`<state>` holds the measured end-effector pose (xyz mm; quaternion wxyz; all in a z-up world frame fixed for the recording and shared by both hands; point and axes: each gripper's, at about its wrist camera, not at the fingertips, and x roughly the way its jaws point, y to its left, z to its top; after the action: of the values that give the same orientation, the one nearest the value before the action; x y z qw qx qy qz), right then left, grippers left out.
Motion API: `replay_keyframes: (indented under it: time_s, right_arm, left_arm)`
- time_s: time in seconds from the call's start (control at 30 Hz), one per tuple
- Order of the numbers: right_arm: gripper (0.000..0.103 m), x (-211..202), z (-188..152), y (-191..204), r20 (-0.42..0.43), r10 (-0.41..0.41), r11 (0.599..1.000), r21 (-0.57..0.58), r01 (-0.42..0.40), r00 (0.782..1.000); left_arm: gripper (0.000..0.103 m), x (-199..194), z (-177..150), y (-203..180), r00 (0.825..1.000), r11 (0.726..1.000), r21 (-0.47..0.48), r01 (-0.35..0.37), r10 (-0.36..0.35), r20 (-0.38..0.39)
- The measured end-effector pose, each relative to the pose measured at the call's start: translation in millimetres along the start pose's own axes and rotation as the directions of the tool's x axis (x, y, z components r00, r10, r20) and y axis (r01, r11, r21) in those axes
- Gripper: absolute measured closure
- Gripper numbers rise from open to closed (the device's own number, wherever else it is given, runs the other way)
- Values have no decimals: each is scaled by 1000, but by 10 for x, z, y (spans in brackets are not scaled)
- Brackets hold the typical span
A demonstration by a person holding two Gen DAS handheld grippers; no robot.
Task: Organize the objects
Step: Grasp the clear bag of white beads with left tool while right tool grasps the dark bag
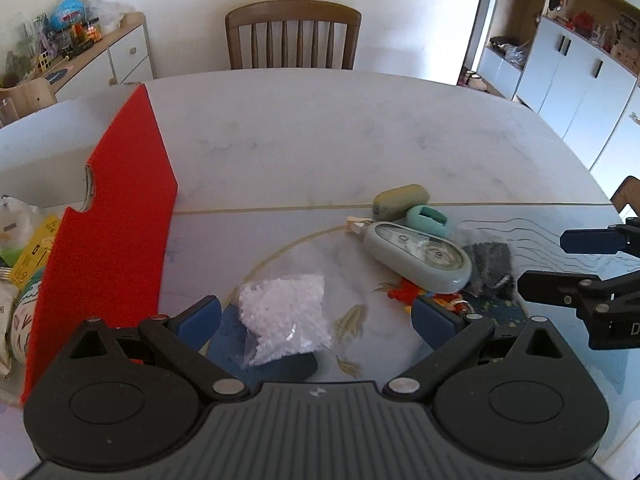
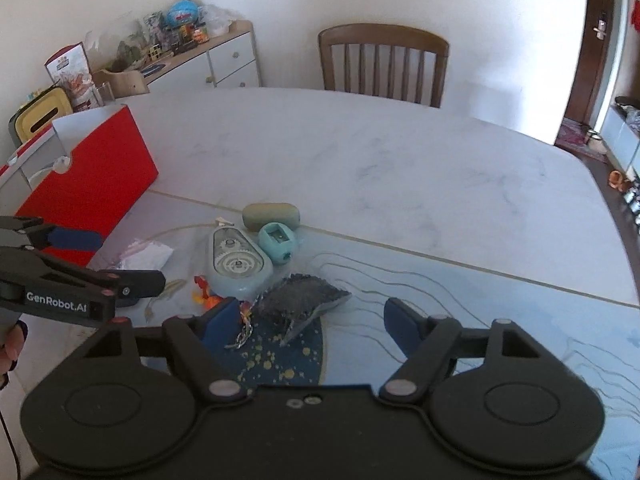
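My left gripper [image 1: 316, 320] is open, its jaws either side of a clear bag of white beads [image 1: 284, 320], just above it. My right gripper [image 2: 312, 320] is open over a bag of dark beads [image 2: 300, 300]. Past them lie a grey-blue correction tape dispenser [image 1: 420, 256], a teal sharpener [image 1: 427, 219], an olive eraser-like block [image 1: 400, 200] and a red-orange keychain toy [image 2: 206, 292]. The red storage box [image 1: 108, 220] stands at the left, holding several items.
The marble table [image 1: 320, 132] stretches away behind the pile. A wooden chair [image 1: 294, 36] stands at the far edge. A cluttered sideboard [image 2: 208, 52] is at the back left. White cabinets [image 1: 580, 72] are at the right.
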<state>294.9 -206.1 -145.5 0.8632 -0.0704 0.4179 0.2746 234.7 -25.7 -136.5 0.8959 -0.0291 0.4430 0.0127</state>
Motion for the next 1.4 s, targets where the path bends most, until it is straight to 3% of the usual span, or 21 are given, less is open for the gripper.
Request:
replay_keyframes:
  time_s: [0.5,0.57,0.73,0.9,0.97,1.03,1.13,1.4]
  right_arm:
    - [35,345,2,-58,-30,57,998,-32,-58,998]
    - [38,357,0,-70,-27,65,997,-31,-66,998]
    - [54,357,-5,-56,-23,81,996,-45,-82,996]
    - [73,330,-23,-44,-15,79,995,-58,-80,997]
    - [76,315,-39,-41,-2,77,995,-56,-77,997]
    - [87,291,-51,-38,12,72,996,-52,-71,997]
    - [91,247,-66,-30,26,50,998,-50,-48,998]
    - [93,21,-165,-74,58,-1,1000,6,1,998]
  left_arm:
    - [9,270,-17,167,998,995,-99,-10,4,-59]
    - [14,258,-18,183,998,993,-117,-16,10,-55]
    - [43,206,-28,150,999,995,-97,-30,26,-40]
    - [57,181,-44,142,999,995,-88,-36,33,-37]
    - [60,172,-46,137,999,996,-86,-34,31,-37]
    - [63,161,-43,134,999,996,-80,-36,33,-39]
    - [65,150,-36,132,998,997,-66,-42,39,-43]
    - [69,41,-38,110,999,999,-36,-21,19,-48]
